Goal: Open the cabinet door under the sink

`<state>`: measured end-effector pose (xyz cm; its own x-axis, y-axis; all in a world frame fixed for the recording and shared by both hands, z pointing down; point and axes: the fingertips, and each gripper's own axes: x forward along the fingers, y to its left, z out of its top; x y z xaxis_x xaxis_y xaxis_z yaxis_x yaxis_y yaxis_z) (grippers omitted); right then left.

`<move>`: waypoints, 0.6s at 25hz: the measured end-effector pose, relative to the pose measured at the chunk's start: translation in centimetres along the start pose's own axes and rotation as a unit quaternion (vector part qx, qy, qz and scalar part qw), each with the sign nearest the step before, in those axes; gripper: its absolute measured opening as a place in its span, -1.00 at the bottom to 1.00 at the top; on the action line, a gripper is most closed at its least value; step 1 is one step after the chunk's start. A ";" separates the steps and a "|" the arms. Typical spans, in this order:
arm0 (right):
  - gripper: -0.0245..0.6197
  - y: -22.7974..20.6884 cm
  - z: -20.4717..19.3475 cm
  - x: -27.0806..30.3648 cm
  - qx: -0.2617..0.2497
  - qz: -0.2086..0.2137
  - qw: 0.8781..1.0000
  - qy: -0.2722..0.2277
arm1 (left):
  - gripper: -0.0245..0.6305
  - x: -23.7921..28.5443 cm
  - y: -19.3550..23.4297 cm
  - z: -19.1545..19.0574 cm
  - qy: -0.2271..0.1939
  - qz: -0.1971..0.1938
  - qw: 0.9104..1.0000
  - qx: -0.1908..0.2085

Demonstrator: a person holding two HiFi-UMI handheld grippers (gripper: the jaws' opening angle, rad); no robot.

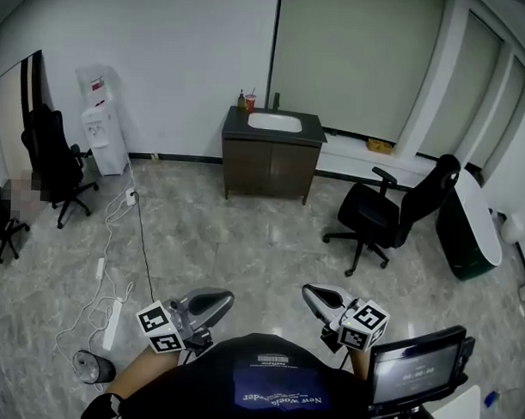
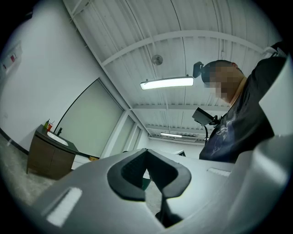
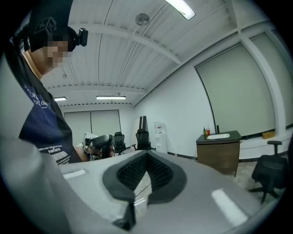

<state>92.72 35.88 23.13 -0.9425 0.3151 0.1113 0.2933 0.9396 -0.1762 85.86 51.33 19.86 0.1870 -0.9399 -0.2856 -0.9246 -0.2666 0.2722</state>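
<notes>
Cabinet (image 1: 268,168) dk brown, sink (image 1: 274,122) white, floor (image 1: 244,238) grey marble pattern, office chair (image 1: 391,217) blk, dispenser (image 1: 103,134) white.

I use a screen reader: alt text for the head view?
A dark wooden sink cabinet, doors shut, stands far across the grey marbled floor from the person's left gripper and right gripper. A black office chair stands to its right.

Floor (image 1: 244,247): grey marbled tiles | back wall: sink cabinet (image 1: 269,166) stands on it, doors shut | right: black office chair (image 1: 391,216) | left: second black chair (image 1: 53,167), water dispenser (image 1: 104,139) | near left: white cable (image 1: 109,233), power strip (image 1: 112,325)
</notes>
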 end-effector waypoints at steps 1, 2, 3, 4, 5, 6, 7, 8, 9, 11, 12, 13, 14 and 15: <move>-0.92 -0.1 -0.1 0.1 0.003 0.001 1.000 0.002 | -0.93 -0.1 0.1 0.0 -0.001 0.001 1.000 -0.001; -0.92 -0.2 -0.1 0.3 0.008 0.001 1.000 0.002 | -0.93 -0.3 0.3 0.0 -0.003 0.003 1.000 -0.003; -0.92 -0.3 0.0 0.6 0.012 0.002 1.000 0.001 | -0.93 -0.4 0.5 0.1 -0.003 0.004 1.000 -0.004; -0.92 -0.3 0.1 1.1 0.014 0.002 1.000 0.000 | -0.93 -0.7 0.9 0.2 -0.004 0.005 1.000 -0.004; -0.92 -0.4 0.2 1.6 0.015 0.002 1.000 -0.002 | -0.93 -1.0 1.2 0.3 -0.003 0.006 1.000 -0.004; -0.92 -0.3 0.3 2.2 0.016 0.002 1.000 -0.003 | -0.93 -1.5 1.6 0.5 -0.003 0.007 1.000 -0.002; -0.92 -0.2 0.3 2.9 0.015 0.003 1.000 -0.005 | -0.93 -2.0 1.9 0.7 -0.003 0.009 1.000 -0.001; -0.92 0.0 0.3 3.6 0.014 0.004 1.000 -0.005 | -0.93 -2.7 2.3 1.0 -0.004 0.011 1.000 0.001; -0.92 0.2 0.2 4.4 0.012 0.005 1.000 -0.005 | -0.93 -3.5 2.8 1.3 -0.006 0.015 1.000 0.002; -0.92 0.5 0.3 6.1 0.006 0.006 1.000 -0.004 | -0.93 -5.1 3.9 2.1 -0.011 0.023 1.000 0.004; -0.92 0.6 0.4 7.0 0.004 0.006 1.000 -0.002 | -0.93 -5.8 4.5 2.5 -0.013 0.027 1.000 0.004; -0.92 0.7 0.6 7.9 0.002 0.006 1.000 -0.001 | -0.93 -6.4 5.1 2.8 -0.014 0.030 0.999 0.004; -0.92 0.7 0.8 8.7 0.001 0.006 1.000 0.000 | -0.93 -6.9 5.6 3.2 -0.014 0.032 0.999 0.003; -0.92 0.9 1.0 9.4 0.000 0.005 1.000 0.000 | -0.93 -7.3 6.0 3.5 -0.013 0.032 0.999 0.003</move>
<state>83.97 39.52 23.07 -0.9398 0.3236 0.1097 0.3019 0.9367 -0.1772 77.78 57.36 20.41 0.1184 -0.9492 -0.2914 -0.9365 -0.2043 0.2850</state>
